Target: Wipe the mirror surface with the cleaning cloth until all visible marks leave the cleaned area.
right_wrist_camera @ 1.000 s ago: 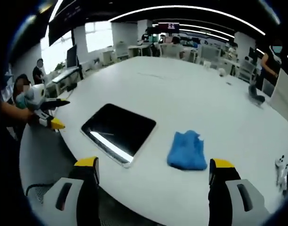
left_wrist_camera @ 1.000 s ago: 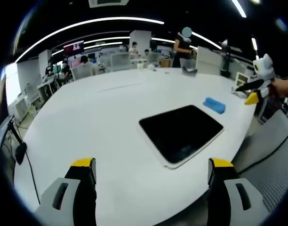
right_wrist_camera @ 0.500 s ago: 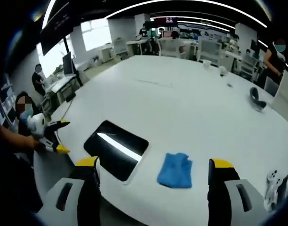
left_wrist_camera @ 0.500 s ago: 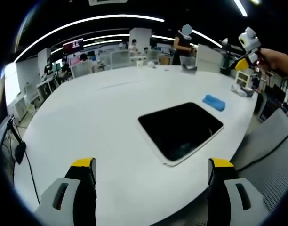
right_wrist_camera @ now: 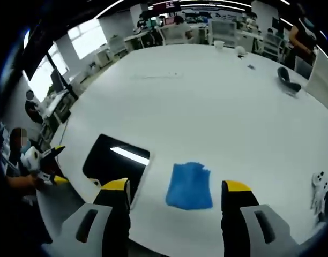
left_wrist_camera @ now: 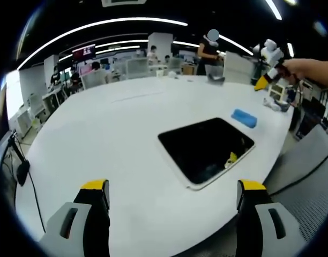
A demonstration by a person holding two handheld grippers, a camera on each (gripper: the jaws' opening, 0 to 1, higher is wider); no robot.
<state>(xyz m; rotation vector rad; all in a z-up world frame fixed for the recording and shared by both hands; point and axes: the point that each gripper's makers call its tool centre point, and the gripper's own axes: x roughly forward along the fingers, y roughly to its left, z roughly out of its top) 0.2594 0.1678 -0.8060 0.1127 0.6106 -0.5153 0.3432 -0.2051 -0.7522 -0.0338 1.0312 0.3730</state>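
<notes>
Big round white worktop (left_wrist_camera: pixel 116 134) carries everything, so both task items lie flat in reach near my edge. The dark rectangular mirror with a pale rim (left_wrist_camera: pixel 206 149) lies face up, ready to be wiped without holding it upright. In the right gripper view the mirror (right_wrist_camera: pixel 114 163) sits just left of the blue square cleaning cloth (right_wrist_camera: pixel 189 184), apart from it, not touching. The cloth (left_wrist_camera: pixel 244 118) lies spread flat, nothing holding it. My right tongs (right_wrist_camera: pixel 176 195) hang above the cloth, jaws spread wide on either side of it, empty; I judge I'm lined up to drop and pinch it. My left tongs (left_wrist_camera: pixel 173 194) wait back at the worktop edge, jaws parted, holding nothing, aimed at the mirror, probably to steady it. Wiping not yet begun.
</notes>
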